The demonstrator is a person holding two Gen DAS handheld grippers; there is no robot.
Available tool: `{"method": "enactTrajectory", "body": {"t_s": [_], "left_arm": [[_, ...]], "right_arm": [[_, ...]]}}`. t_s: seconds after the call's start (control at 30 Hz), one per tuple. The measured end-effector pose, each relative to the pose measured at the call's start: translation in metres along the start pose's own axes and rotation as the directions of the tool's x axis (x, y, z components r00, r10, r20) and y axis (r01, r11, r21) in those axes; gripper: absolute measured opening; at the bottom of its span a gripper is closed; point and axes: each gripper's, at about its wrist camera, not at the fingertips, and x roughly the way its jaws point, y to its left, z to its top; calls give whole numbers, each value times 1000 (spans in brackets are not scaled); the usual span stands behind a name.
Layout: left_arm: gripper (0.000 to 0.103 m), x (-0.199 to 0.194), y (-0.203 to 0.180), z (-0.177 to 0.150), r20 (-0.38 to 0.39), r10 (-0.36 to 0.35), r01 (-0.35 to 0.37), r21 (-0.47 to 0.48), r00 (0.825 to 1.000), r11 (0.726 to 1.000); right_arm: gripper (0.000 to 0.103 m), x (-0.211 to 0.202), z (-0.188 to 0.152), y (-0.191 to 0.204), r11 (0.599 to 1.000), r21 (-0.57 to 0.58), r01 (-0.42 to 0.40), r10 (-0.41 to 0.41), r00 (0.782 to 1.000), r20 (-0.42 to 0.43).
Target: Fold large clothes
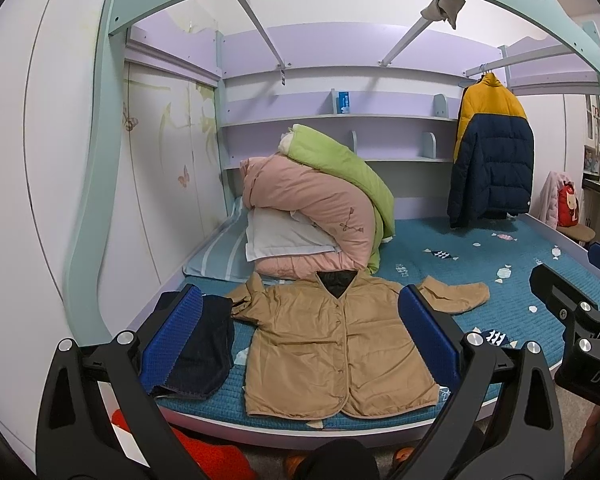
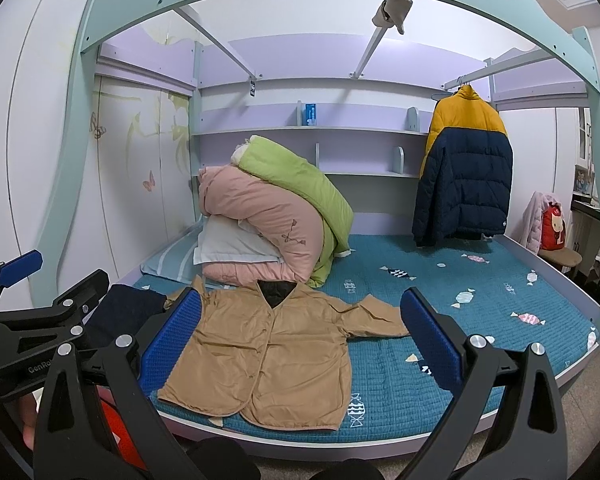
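Note:
A tan button-front jacket point(image 1: 332, 344) lies flat, front up, on the blue quilted bed point(image 1: 500, 304), its hem near the front edge and its right sleeve spread out to the side. It also shows in the right wrist view point(image 2: 268, 348). My left gripper point(image 1: 300, 340) is open and empty, held in front of the bed above the jacket's hem. My right gripper point(image 2: 300, 344) is open and empty, beside the left one. The right gripper shows at the right edge of the left wrist view point(image 1: 580, 312). The left gripper shows at the left of the right wrist view point(image 2: 40, 304).
Folded dark blue clothing point(image 1: 204, 344) lies left of the jacket. Pink and green quilts point(image 1: 316, 200) and a white pillow are piled at the back left. A yellow and navy puffer jacket point(image 1: 492, 148) hangs at the back right. A bunk frame arches overhead.

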Motion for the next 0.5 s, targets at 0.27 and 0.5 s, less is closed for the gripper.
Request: {"method": "enactTrajectory", "body": {"t_s": [0.27,0.5], "left_arm": [[98,-1,-2,-7,1,-1,1,-1,1000,1000],[98,2,0,-15,-6,1,-1,2,1000,1000]], "right_arm": [[96,6,-4,5,1000,-7,4,-5,1000,-10],[96,8,-4,6,1000,-7,6,-6,1000,-14]]}}
